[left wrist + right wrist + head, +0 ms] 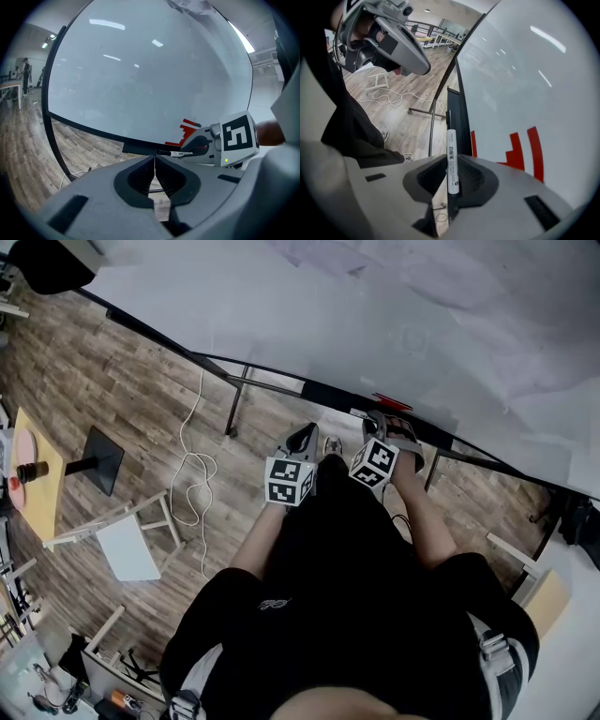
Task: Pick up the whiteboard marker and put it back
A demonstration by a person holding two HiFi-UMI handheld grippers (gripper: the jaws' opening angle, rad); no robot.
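Dark clothing on the person [356,615] fills the bottom of the head view, with both forearms reaching forward to the two grippers, which sit just beside each other.

Right gripper [453,161] pinches the whiteboard marker [452,150] between its pads – the white barrel lies along the jaws and runs straight out past the fingertips. The marker's dark end points at the black ledge [457,105] under the whiteboard [422,324]. Whether that end touches the ledge cannot be told.

Left gripper [154,161] hovers to the left of the right one, its jaws pressed together with nothing between them. From its view the marker juts level out of the right gripper, in front of the ledge.

Just beyond the right gripper's fingertips, to their right, a stepped red drawing [520,150] marks the lower part of the whiteboard. The rest of the board is blank, with ceiling lights reflected in it.

Further to the left of the left gripper, a loose white cable [192,465] trails across the wooden floor [141,399]. Past it stand a white chair [131,540] and a black stand base [98,460] – and at the far left edge a light wooden table [42,493].
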